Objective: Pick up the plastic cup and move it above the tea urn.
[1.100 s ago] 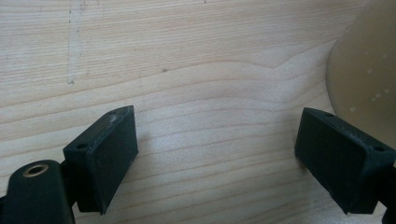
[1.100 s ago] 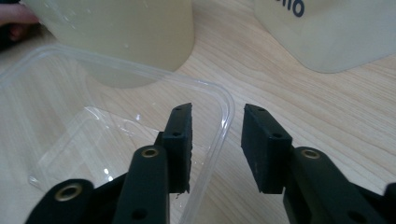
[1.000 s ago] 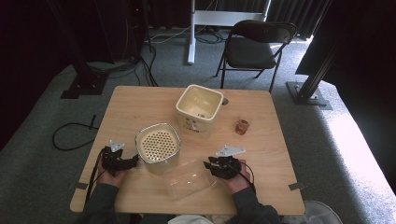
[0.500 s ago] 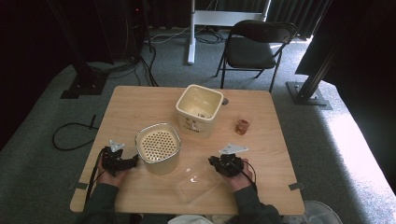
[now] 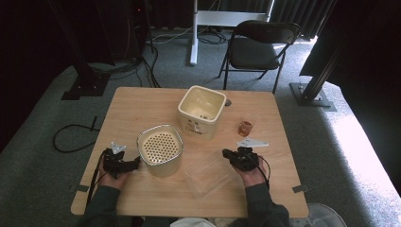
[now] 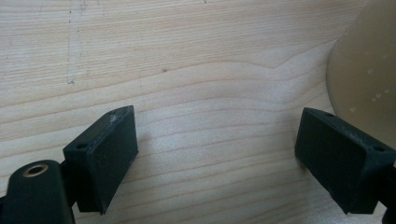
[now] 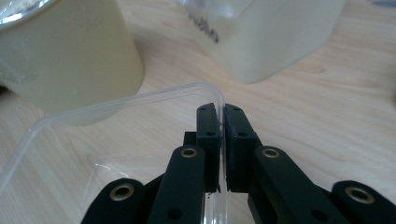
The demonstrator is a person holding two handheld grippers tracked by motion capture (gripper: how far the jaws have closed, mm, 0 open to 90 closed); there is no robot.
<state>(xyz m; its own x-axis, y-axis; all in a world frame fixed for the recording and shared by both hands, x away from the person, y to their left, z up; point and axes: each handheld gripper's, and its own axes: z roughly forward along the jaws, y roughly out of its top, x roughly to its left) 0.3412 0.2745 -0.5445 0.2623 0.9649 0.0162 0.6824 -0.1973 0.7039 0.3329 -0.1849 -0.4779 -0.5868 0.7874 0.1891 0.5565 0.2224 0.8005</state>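
Observation:
A clear plastic container (image 5: 208, 177) lies on the wooden table (image 5: 142, 109) near its front edge. My right gripper (image 5: 227, 154) is at the container's right end, shut on its thin rim (image 7: 116, 105); in the right gripper view the right gripper (image 7: 222, 112) has its jaws pinched on the clear wall. My left gripper (image 5: 135, 162) stands open at the front left, with bare wood between its jaws, and in its own view the left gripper (image 6: 217, 121) is just left of a round cream pot (image 6: 364, 84). That pot (image 5: 160, 150) has a perforated insert.
A square cream bin (image 5: 201, 111) stands behind the round pot, with a small amber cup (image 5: 245, 127) to its right. In the right gripper view the round pot (image 7: 70, 60) and the square bin (image 7: 271, 37) stand close behind the clear container. A folding chair (image 5: 260, 45) is beyond the table.
The right gripper and the clear container have shifted slightly to the right and away from the table's front edge. The left gripper has stayed in place.

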